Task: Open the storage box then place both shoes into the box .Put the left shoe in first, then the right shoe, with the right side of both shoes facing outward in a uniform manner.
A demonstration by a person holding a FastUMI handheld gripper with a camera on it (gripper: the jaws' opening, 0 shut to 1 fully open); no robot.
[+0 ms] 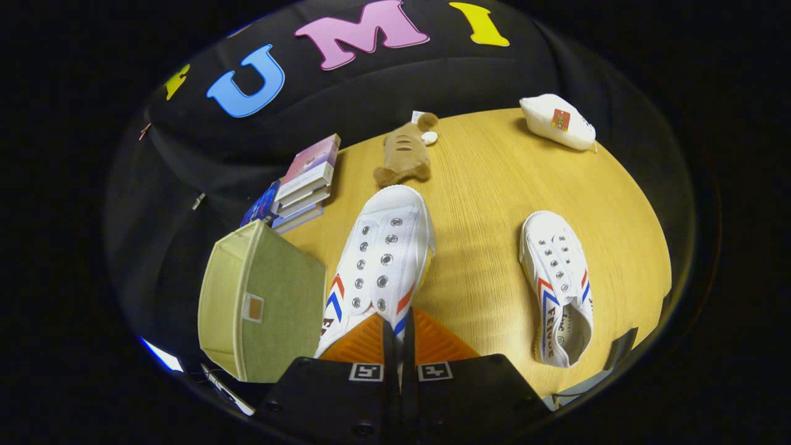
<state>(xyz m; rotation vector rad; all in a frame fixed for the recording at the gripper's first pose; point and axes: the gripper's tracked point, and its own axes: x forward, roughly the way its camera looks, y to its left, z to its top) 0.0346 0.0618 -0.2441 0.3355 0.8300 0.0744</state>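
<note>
My gripper [395,337] is shut on the heel collar of a white canvas shoe [382,254] with red and blue chevrons. That shoe hangs above the wooden table [482,185], toe pointing away from the fingers. A second matching white shoe [559,284] lies flat on the table to the right of the fingers, its opening toward me. The green fabric storage box [262,306] stands just left of the held shoe, at the table's left edge. I see its side and a small label; whether its lid is open I cannot tell.
A stack of books [303,185] lies beyond the box at the table's left. A brown plush toy [405,154] rests past the held shoe's toe. A white pouch [558,122] sits at the far right of the table.
</note>
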